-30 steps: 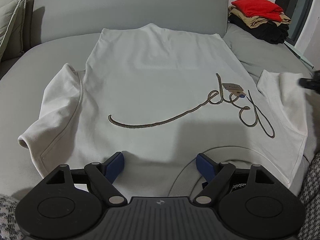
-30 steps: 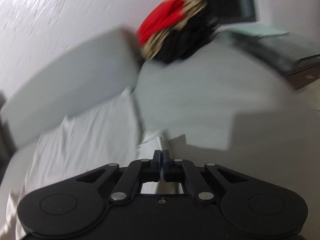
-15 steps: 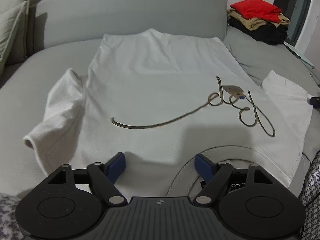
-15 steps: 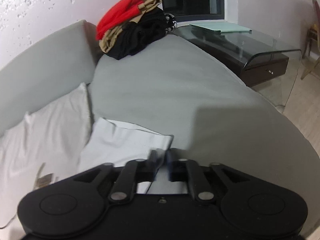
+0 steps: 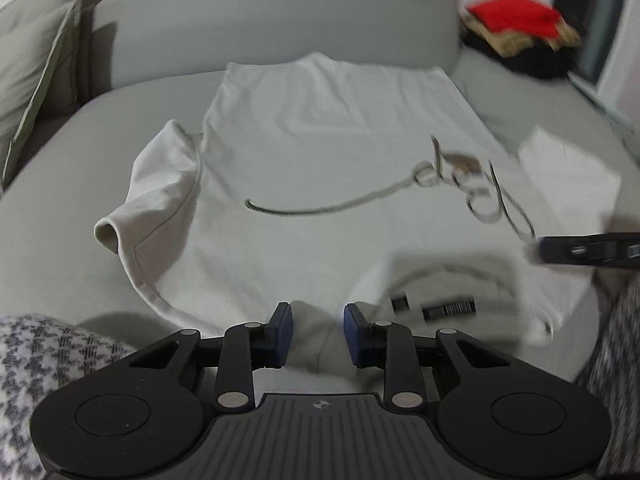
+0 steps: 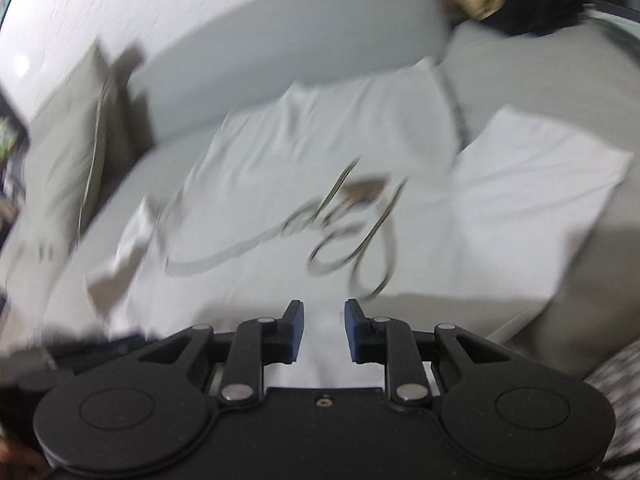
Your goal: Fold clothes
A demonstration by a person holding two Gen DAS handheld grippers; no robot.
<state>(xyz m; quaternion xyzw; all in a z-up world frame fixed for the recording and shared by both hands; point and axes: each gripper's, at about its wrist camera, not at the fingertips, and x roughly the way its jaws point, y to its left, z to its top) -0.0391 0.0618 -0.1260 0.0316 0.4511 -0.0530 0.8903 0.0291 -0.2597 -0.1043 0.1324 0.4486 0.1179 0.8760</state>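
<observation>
White T-shirt (image 5: 320, 168) spread flat on the grey sofa (image 5: 272, 28).
I hold both the left gripper (image 5: 317, 330) and right gripper (image 6: 324, 326) over its collar edge, fingers released, gripping nothing.

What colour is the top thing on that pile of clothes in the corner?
Red, lying on tan and black clothes. The left wrist view shows it best.

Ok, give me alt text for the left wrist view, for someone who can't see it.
A white T-shirt with a looping script design lies spread face-up on a grey sofa, collar nearest the camera. The left gripper is open just above the collar edge, and the right gripper enters from the right. Folded clothes are stacked at the far right.
</observation>
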